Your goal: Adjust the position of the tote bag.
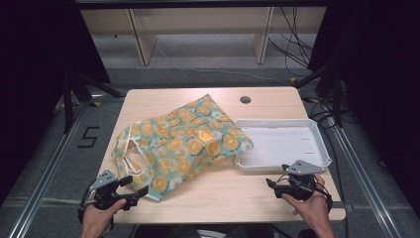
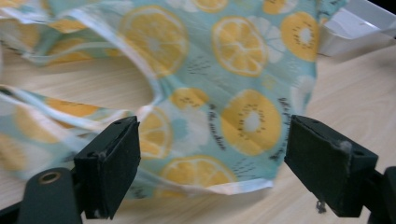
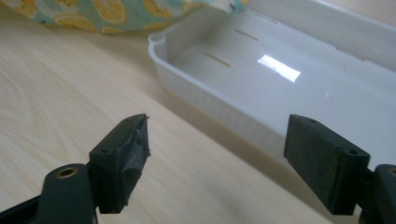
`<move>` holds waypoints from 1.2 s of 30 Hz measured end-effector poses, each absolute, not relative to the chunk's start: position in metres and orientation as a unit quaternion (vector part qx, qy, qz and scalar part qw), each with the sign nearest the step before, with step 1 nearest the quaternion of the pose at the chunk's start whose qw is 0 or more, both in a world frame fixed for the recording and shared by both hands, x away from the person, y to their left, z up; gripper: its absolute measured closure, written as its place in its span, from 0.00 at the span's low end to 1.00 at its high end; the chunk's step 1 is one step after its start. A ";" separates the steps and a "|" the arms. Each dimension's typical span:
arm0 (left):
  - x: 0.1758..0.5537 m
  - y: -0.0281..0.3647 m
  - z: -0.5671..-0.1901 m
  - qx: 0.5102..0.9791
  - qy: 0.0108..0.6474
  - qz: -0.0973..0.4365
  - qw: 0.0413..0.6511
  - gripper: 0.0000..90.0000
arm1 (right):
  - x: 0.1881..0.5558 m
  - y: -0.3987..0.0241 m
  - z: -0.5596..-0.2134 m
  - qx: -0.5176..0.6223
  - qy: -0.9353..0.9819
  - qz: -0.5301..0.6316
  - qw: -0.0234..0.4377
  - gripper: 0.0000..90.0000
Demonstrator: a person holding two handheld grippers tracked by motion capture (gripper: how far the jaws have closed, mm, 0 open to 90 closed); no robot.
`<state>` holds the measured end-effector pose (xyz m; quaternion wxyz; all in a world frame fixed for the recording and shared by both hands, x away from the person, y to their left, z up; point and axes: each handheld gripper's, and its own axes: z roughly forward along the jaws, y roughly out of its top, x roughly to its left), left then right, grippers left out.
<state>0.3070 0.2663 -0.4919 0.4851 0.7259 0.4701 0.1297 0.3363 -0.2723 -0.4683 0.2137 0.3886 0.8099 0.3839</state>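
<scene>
wooden table (image 1: 218,196) first. fruit-print bag (image 1: 185,144) sprawls from centre toward 8 o'clock, crumpled and unfolded, its far corner overlapping the white tray's (image 1: 282,144) left rim at 3 o'clock. tray empty. left gripper (image 1: 130,191) at 7 o'clock, jaws wide, bag's near corner (image 2: 219,182) just ahead of them, not gripped. right gripper (image 1: 275,187) at 5 o'clock, jaws wide, holding nothing, just short of the tray. judgement: handling barely begun; grasp and everything after remain.

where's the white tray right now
In the high view the white tray sits on the right half of the table, its left end touching the fruit-print bag, just beyond the open right hand-held gripper.
</scene>
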 end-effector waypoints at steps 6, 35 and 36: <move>0.307 0.246 -0.492 0.746 0.443 0.113 0.485 0.28 | 0.354 -0.254 -0.464 0.358 0.824 0.381 0.220 0.32; 0.335 0.184 -0.508 0.831 0.351 0.123 0.414 0.68 | 0.433 -0.198 -0.458 0.365 0.835 0.374 0.172 0.44; 0.335 0.184 -0.508 0.831 0.351 0.123 0.414 0.75 | 0.433 -0.198 -0.457 0.366 0.842 0.362 0.163 0.51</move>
